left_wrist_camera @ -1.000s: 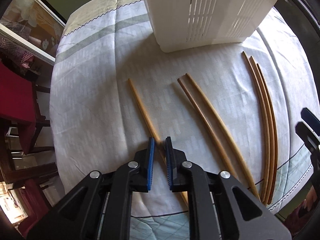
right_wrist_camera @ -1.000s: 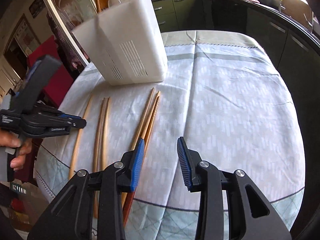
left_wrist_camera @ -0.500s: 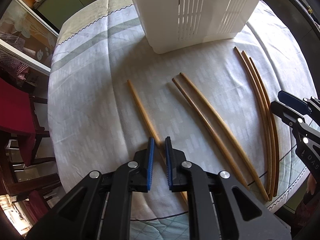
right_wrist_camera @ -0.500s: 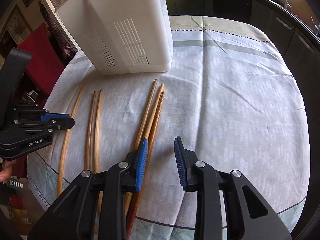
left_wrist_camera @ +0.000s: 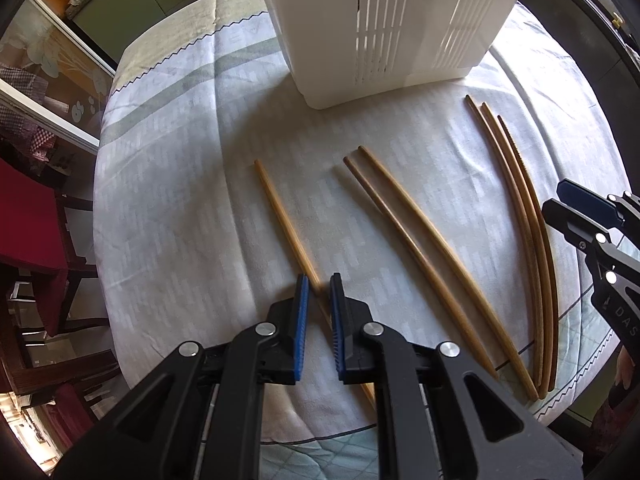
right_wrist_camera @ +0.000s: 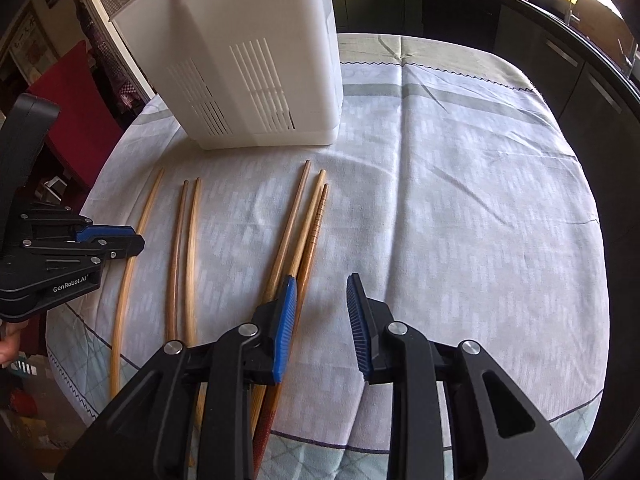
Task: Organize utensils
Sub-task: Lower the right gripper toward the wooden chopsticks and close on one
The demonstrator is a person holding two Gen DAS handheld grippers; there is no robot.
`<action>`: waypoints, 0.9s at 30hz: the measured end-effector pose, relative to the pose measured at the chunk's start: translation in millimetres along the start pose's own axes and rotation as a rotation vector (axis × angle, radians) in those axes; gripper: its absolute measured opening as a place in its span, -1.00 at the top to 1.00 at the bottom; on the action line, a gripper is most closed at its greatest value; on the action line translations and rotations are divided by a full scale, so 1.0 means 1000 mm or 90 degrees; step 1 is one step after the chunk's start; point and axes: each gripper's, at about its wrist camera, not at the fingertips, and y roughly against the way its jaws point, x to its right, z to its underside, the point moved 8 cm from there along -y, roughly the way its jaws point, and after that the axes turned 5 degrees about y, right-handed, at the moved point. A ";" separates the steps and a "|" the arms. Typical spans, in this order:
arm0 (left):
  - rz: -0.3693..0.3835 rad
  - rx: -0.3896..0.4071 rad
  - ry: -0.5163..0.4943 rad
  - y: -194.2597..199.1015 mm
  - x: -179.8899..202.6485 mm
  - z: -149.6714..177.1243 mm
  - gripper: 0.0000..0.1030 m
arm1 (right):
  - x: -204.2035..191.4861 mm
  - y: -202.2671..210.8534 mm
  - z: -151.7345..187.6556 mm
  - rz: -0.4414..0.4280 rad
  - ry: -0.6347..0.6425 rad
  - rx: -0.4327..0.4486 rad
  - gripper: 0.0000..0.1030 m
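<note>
Several wooden chopsticks lie on the clothed table in front of a white slotted utensil holder (left_wrist_camera: 392, 20) (right_wrist_camera: 248, 68). A single chopstick (left_wrist_camera: 280, 216) (right_wrist_camera: 136, 240) lies at the left, a pair (left_wrist_camera: 412, 236) (right_wrist_camera: 184, 248) in the middle, and a group of three (left_wrist_camera: 524, 216) (right_wrist_camera: 300, 224) at the right. My left gripper (left_wrist_camera: 318, 284) (right_wrist_camera: 132, 236) hovers over the single chopstick with jaws narrowly apart, the stick passing under the gap. My right gripper (right_wrist_camera: 320, 284) (left_wrist_camera: 560, 196) is open just right of the three chopsticks, low over the cloth.
The table (right_wrist_camera: 460, 220) is round with a pale patterned cloth. A red chair (left_wrist_camera: 24, 216) stands at the left edge. Dark kitchen cabinets (right_wrist_camera: 560, 40) run behind the table. A glass door (left_wrist_camera: 44, 56) is at the far left.
Both grippers have moved forward toward the holder, which now looks larger. The right gripper has come lower and closer to the three chopsticks. The left jaws stay narrowly apart.
</note>
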 end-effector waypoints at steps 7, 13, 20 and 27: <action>0.005 0.001 0.003 0.000 0.001 0.000 0.79 | 0.001 -0.003 0.002 0.022 0.004 -0.006 0.48; 0.004 0.001 0.004 0.000 0.000 0.001 0.79 | -0.008 -0.010 0.002 0.037 0.032 -0.017 0.48; 0.033 -0.017 0.045 -0.002 -0.006 -0.003 0.77 | -0.019 -0.014 -0.005 0.060 0.050 -0.023 0.48; 0.048 -0.039 0.114 -0.008 -0.021 -0.010 0.36 | -0.026 -0.016 -0.007 0.055 0.052 -0.027 0.51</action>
